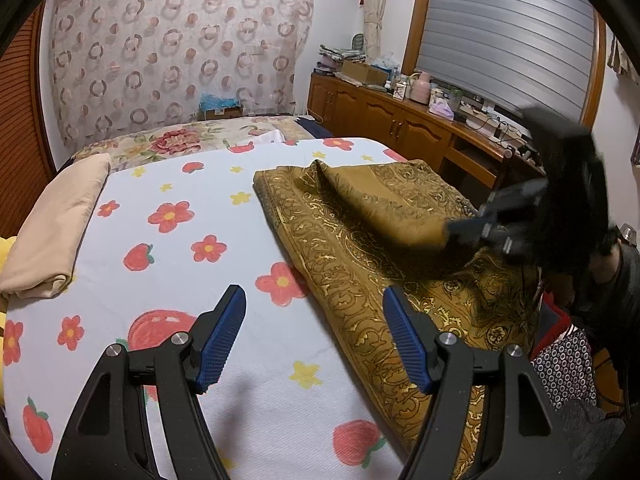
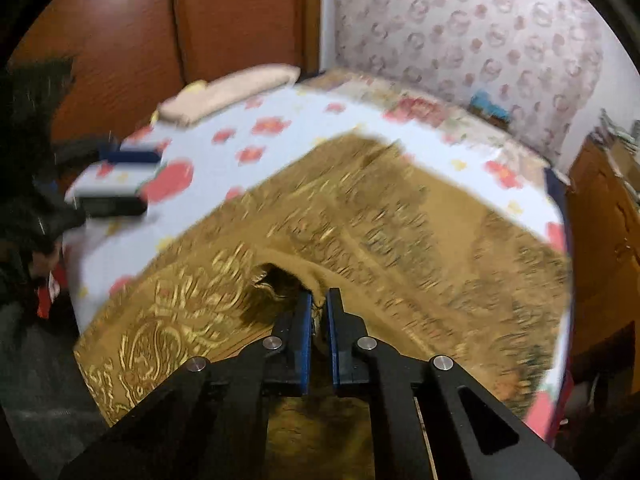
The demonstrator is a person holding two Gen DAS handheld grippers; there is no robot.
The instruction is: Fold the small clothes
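Note:
A mustard-gold cloth with an ornate gold pattern [image 1: 360, 232] lies spread on the right part of a bed. Its near-right edge is raised in a fold. My right gripper [image 2: 319, 302] is shut on that raised edge of the gold cloth [image 2: 360, 216], a pinch of fabric showing between the blue pads. In the left wrist view the right gripper [image 1: 472, 228] shows blurred at the cloth's right side. My left gripper [image 1: 314, 316] hangs open above the sheet just left of the cloth, with nothing between its fingers. It appears blurred in the right wrist view as the left gripper [image 2: 120, 176].
The bed has a white sheet with red flowers and strawberries [image 1: 180, 240]. A folded beige cloth [image 1: 52, 224] lies at its left edge. A wooden cabinet with clutter [image 1: 400, 116] runs along the right wall. A patterned curtain [image 1: 180, 48] hangs behind the bed.

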